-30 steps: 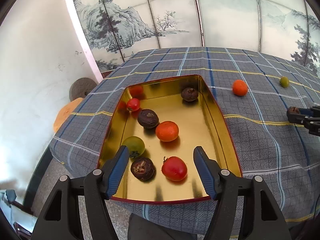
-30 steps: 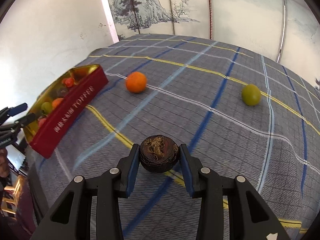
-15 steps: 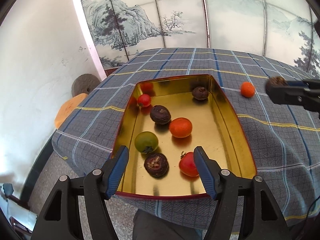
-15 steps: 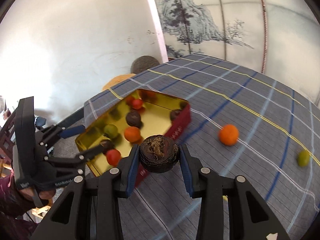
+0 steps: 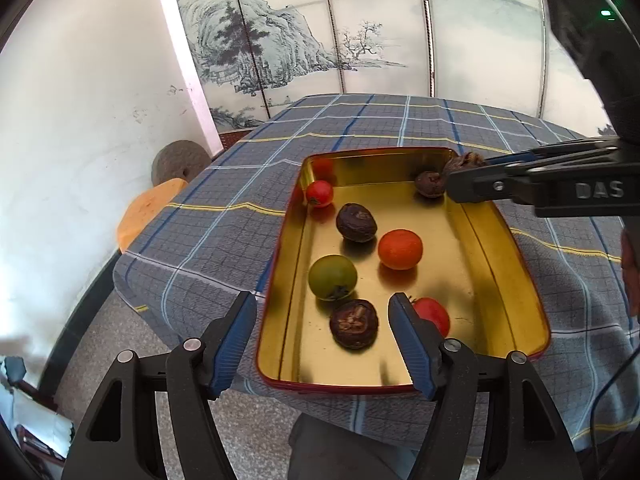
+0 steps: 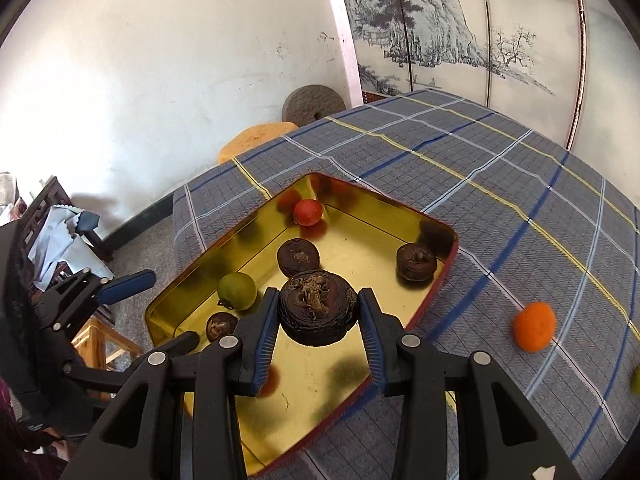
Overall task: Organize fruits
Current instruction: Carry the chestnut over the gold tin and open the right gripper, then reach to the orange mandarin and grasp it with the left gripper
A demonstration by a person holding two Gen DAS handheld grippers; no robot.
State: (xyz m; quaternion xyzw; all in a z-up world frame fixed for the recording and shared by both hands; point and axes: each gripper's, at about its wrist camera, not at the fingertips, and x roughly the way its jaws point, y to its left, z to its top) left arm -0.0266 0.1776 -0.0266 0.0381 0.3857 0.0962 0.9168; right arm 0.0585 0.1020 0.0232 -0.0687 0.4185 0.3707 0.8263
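Observation:
A gold tin tray (image 5: 498, 236) with a red outer wall sits on the checked tablecloth. It holds two red tomatoes (image 5: 320, 193), an orange (image 5: 400, 249), a green fruit (image 5: 332, 277) and three dark brown fruits (image 5: 356, 222). My right gripper (image 6: 318, 300) is shut on another dark brown fruit (image 6: 318, 306) and hangs over the tray (image 6: 360, 248). In the left wrist view that held fruit (image 5: 464, 162) is above the tray's far right corner. My left gripper (image 5: 320, 320) stands open at the tray's near edge, gripping nothing. An orange (image 6: 534, 326) lies loose on the cloth.
A green fruit (image 6: 636, 380) shows at the right edge of the cloth. Beyond the table's left edge stand a stone disc (image 5: 180, 162) and an orange stool (image 5: 148, 208). Wooden furniture (image 6: 52, 216) is on the floor at the left. A painted screen (image 5: 320, 40) backs the table.
My right gripper has carried the dark fruit from the open cloth leftward to above the tray. The left gripper has shifted slightly left along the tray's near edge, still open.

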